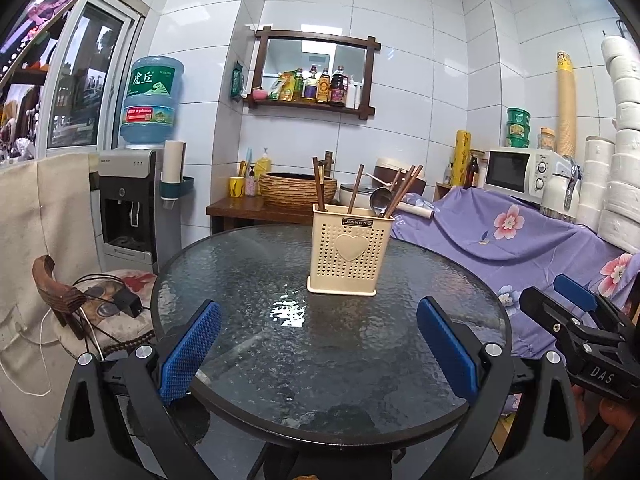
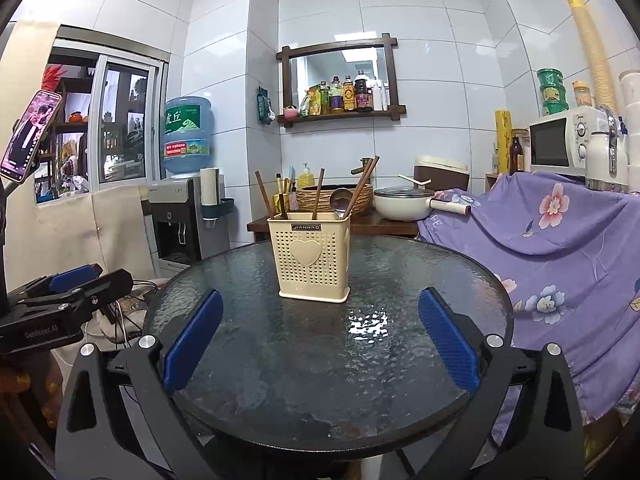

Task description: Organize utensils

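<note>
A cream perforated utensil holder (image 1: 347, 249) with a heart on its front stands upright on the round glass table (image 1: 248, 280). Several brown chopsticks (image 1: 404, 192) and a metal spoon (image 1: 379, 201) stand in it. It also shows in the right wrist view (image 2: 314, 255), with the chopsticks (image 2: 318, 194) and spoon (image 2: 341, 200). My left gripper (image 1: 319, 344) is open and empty, above the table's near edge, well short of the holder. My right gripper (image 2: 319, 346) is open and empty too, beside the left one, which shows in the right wrist view (image 2: 76, 280).
A purple flowered cloth (image 1: 516, 236) covers furniture at the right, with a microwave (image 1: 520, 172) behind. A wooden chair with cables (image 1: 104, 304) stands left of the table. A water dispenser (image 1: 132, 204) and a side table with a woven basket (image 1: 298, 188) are behind.
</note>
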### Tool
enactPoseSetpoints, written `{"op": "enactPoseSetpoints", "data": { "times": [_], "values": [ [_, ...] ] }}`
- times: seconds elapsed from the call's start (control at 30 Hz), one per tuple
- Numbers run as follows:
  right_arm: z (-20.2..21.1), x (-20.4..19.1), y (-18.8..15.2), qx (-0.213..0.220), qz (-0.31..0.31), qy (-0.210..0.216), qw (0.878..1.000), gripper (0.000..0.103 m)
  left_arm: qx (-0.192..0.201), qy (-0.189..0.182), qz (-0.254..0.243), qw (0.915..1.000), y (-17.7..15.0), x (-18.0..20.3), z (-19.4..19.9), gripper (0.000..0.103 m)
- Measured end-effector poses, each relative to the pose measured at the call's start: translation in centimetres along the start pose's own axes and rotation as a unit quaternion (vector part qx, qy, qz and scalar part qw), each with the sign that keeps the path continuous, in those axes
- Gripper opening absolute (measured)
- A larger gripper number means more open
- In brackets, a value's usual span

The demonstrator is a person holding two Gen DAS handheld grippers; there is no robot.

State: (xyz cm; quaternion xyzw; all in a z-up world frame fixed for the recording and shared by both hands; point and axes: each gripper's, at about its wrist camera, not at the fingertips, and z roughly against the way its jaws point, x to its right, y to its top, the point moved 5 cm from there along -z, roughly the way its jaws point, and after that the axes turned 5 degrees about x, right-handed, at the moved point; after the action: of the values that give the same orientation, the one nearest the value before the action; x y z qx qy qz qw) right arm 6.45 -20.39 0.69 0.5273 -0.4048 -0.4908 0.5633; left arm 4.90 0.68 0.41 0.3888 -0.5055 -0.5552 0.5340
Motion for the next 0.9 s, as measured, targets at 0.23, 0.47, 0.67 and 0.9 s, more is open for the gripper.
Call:
{"op": "enactPoseSetpoints", "data": {
  "times": [0.23, 0.47, 0.67, 0.9],
  "values": [
    [-0.23, -0.59, 0.0, -0.001, 0.003, 0.006, 1.0, 0.097, -0.003, 0.008, 0.005, 0.9999, 0.17, -0.45, -0.12, 0.096],
    [-0.41, -0.81, -0.28, -0.006, 0.0, 0.009, 1.0, 0.097, -0.004, 0.017, 0.003, 0.9998, 0.21, -0.6, -0.16, 0.096],
    [-0.58, -1.0, -0.34, -0.009, 0.0, 0.01, 1.0, 0.097, -0.01, 0.012, 0.001, 0.9999, 0.08, -0.2, -0.29, 0.096],
    [-0.66, -1.04, -0.48, -0.011, -0.001, 0.012, 1.0, 0.097, -0.012, 0.015, -0.003, 0.9998, 0.05, -0.12, -0.5, 0.096]
  ]
}}
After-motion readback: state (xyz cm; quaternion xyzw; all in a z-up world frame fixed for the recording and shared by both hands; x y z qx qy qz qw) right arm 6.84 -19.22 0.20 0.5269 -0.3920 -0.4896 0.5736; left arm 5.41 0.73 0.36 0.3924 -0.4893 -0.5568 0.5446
